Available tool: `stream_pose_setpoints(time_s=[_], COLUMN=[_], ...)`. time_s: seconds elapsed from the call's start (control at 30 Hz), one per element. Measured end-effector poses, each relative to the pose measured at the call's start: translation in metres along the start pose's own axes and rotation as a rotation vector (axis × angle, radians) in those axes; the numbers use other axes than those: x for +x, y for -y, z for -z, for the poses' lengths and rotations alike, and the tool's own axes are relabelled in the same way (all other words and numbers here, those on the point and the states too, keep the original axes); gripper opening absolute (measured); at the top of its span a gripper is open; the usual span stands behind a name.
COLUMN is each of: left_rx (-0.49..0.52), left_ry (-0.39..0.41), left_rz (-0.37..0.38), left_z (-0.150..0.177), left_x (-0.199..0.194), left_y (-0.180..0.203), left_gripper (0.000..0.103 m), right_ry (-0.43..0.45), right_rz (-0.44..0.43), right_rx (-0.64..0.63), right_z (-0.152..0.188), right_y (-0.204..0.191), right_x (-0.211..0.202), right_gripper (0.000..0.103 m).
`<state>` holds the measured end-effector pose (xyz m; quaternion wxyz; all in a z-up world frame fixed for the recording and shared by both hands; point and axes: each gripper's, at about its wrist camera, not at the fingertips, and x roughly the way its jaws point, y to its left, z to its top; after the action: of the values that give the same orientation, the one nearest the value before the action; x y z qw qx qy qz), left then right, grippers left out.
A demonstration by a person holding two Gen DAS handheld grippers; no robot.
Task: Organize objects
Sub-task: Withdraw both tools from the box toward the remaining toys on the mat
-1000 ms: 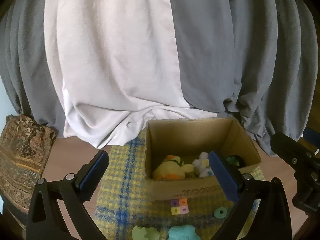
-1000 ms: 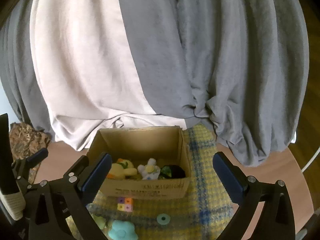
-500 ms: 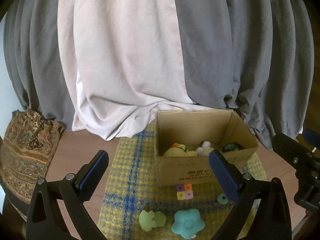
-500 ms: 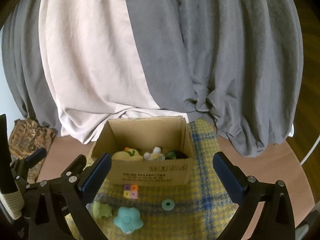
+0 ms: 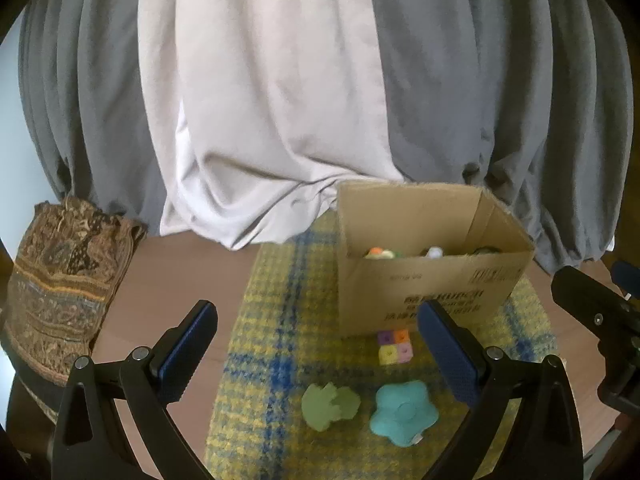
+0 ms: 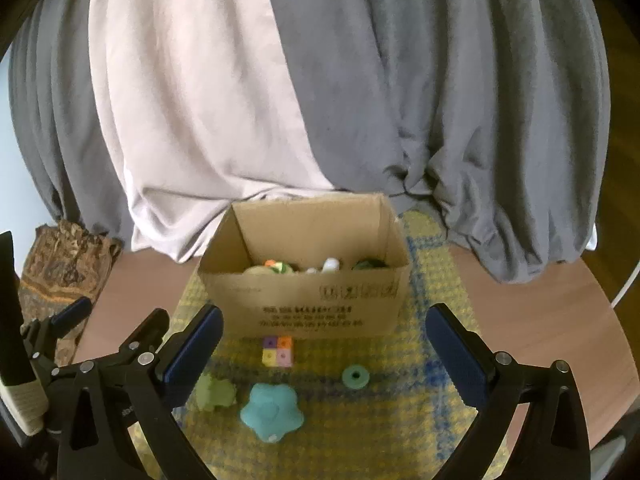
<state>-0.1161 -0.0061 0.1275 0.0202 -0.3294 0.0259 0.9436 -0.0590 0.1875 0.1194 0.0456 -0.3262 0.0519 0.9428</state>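
Observation:
An open cardboard box point(image 5: 432, 292) point(image 6: 308, 300) stands on a yellow and blue plaid mat point(image 5: 280, 340) point(image 6: 400, 420) and holds several small toys. In front of it lie a four-coloured cube block point(image 5: 394, 342) point(image 6: 277, 351), a light green toy point(image 5: 330, 405) point(image 6: 216, 392), a teal flower-shaped toy point(image 5: 402, 409) point(image 6: 272, 406) and a teal ring point(image 6: 355, 376). My left gripper point(image 5: 316, 348) is open and empty, above the mat near the green toy. My right gripper point(image 6: 324, 348) is open and empty, in front of the box.
Grey and white curtains point(image 5: 280, 100) point(image 6: 360, 100) hang behind the box. A folded patterned cloth point(image 5: 64, 288) point(image 6: 60, 268) lies at the left on the round wooden table point(image 5: 172, 280) point(image 6: 540, 320). A white cable point(image 6: 628, 284) runs at the right edge.
Both grippers have pulled back and lowered away from the box. The toys on the mat in front now show fully, and less of the box's inside shows.

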Motion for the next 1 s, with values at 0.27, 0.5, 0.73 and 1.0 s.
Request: stream_pose_setpoints(time_s=[0.27, 0.5, 0.73, 1.0], left_rx=[0.002, 0.009, 0.012, 0.034], left_ry=[-0.030, -0.070, -0.106, -0.139], left_rz=[-0.010, -0.009, -0.008, -0.013], left_z=[0.025, 0.048, 0.068, 0.089], left_x=[0.006, 0.018, 0.031, 0.049], left_y=[-0.006, -0.002, -0.001, -0.001], left_gripper=[0.102, 0.102, 0.102, 0.102], right_ry=[-0.025, -0.066, -0.102, -0.164], right_rz=[-0.002, 0.005, 0.016, 0.025], right_rx=[0.002, 0.014, 0.020, 0.024], right_z=[0.023, 0.042, 0.063, 0.086], right_y=[-0.003, 0.003, 0.007, 0.005], right_x=[0.006, 0.017, 0.029, 0.047], right_gripper=[0.102, 0.102, 0.102, 0.102])
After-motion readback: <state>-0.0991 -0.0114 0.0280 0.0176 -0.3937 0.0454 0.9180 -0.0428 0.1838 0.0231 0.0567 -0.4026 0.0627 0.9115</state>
